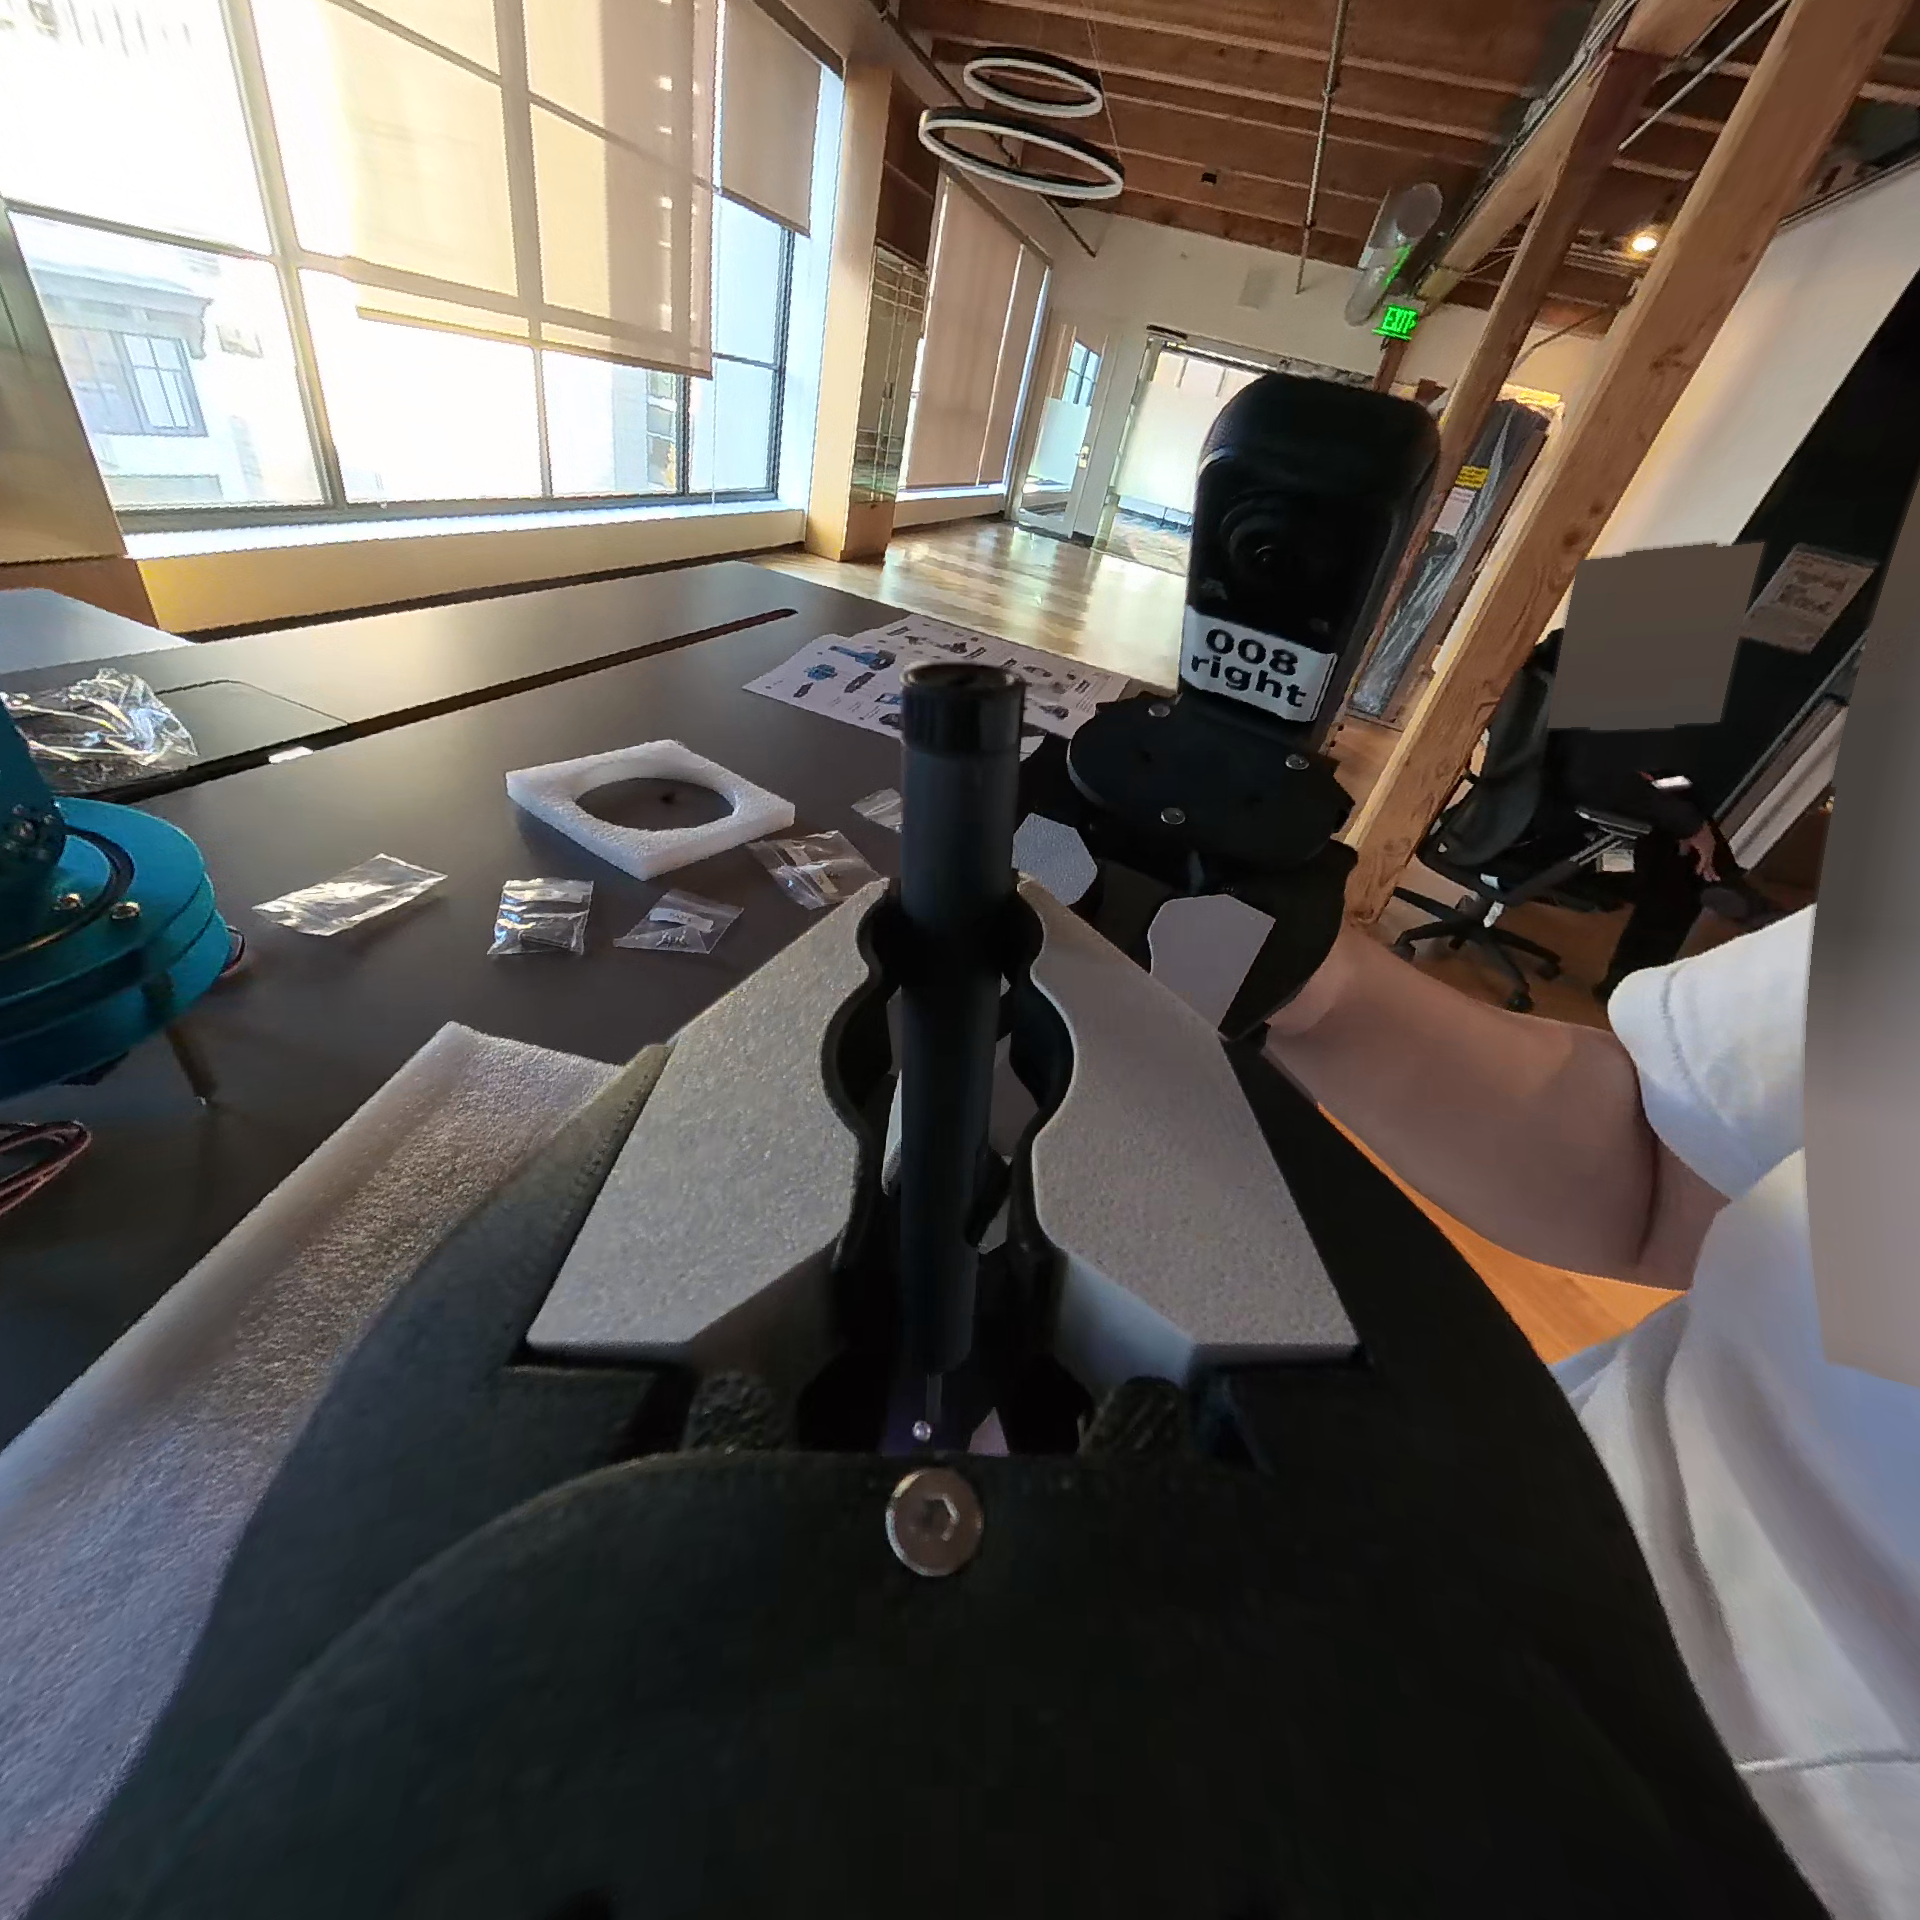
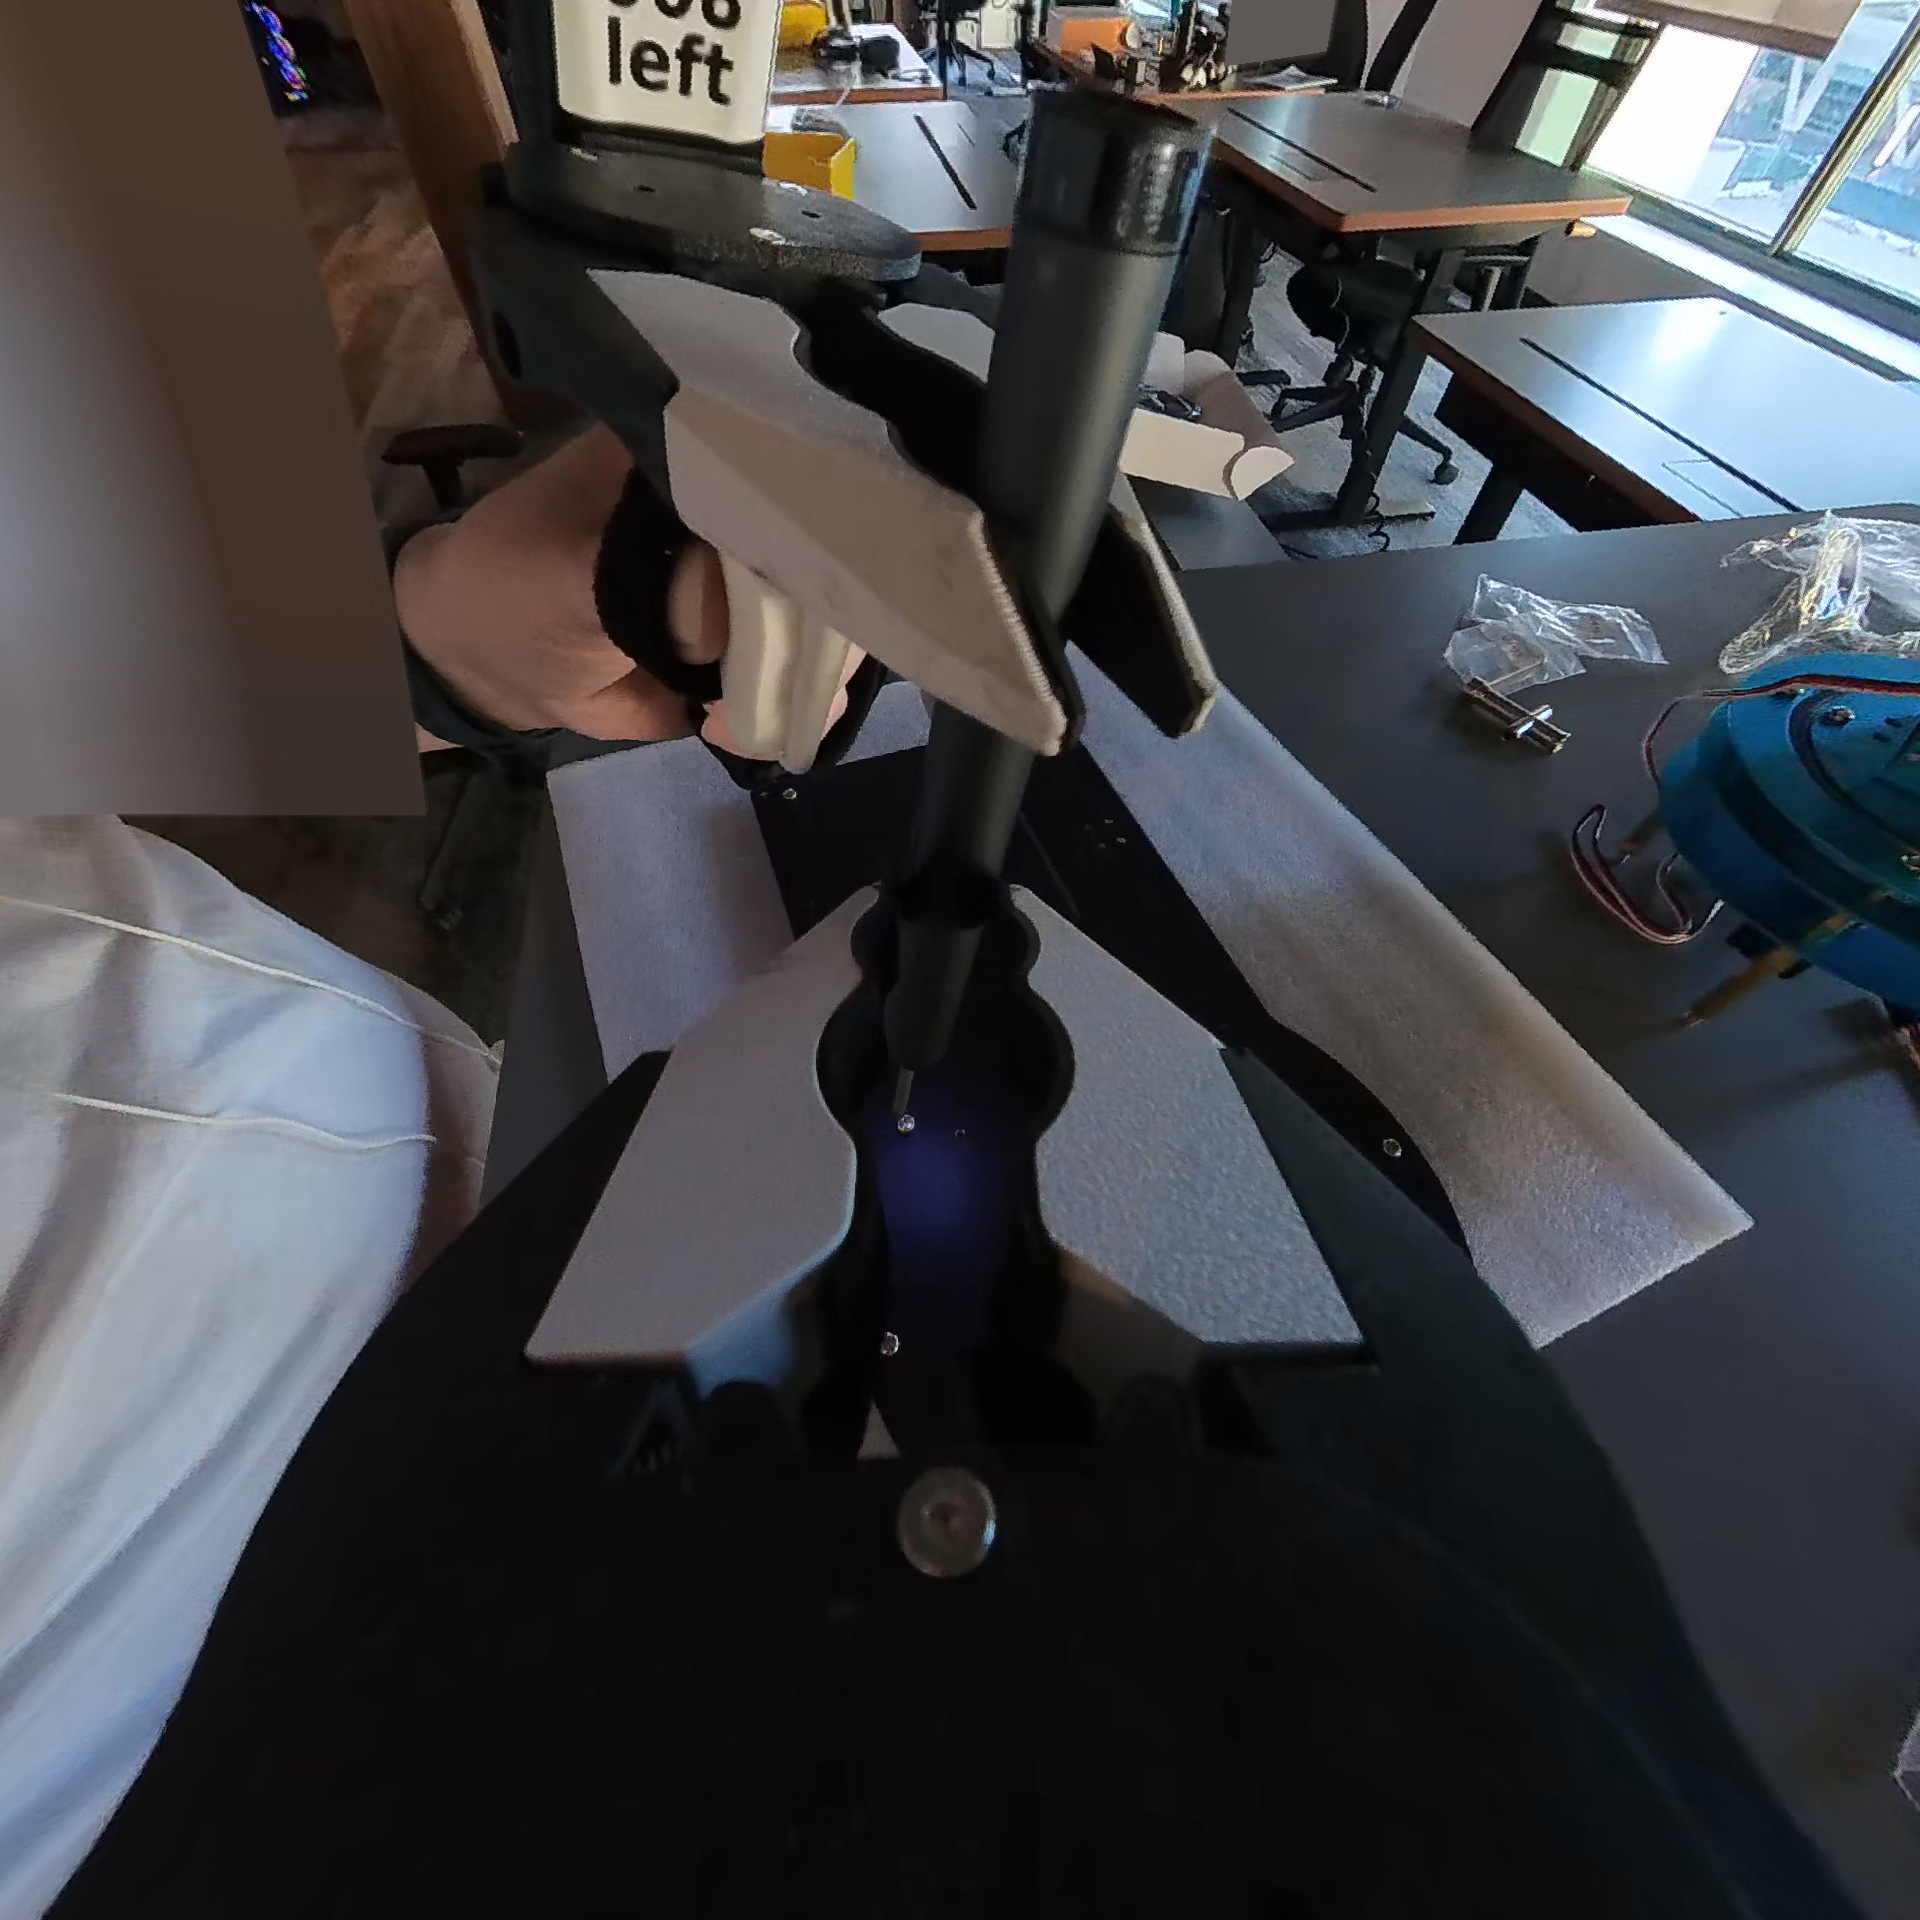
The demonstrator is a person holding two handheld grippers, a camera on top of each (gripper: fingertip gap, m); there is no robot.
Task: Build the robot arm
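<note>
My left gripper (image 1: 954,894) is shut on a black pen-style screwdriver (image 1: 940,1039) and holds it nearly upright. The bit points down at a small silver screw (image 2: 906,1123) in a black plate (image 2: 1132,862). My right gripper (image 2: 943,909) is closed around the narrow lower neck of the screwdriver (image 2: 1070,364), just above the bit. In the right wrist view the left gripper (image 2: 1117,722) grips the shaft higher up, with a hand on its handle. The right gripper (image 1: 1132,904) shows beyond the screwdriver in the left wrist view.
The black plate lies on a white foam sheet (image 2: 1351,987) on a dark table (image 1: 416,748). A blue round robot base (image 2: 1808,790) with wires stands beside it. Small plastic bags (image 1: 540,914), a square foam frame (image 1: 649,805) and a printed sheet (image 1: 914,665) lie farther off. A person in white is close by. Some 7 cm of space lies between my two pairs of fingers.
</note>
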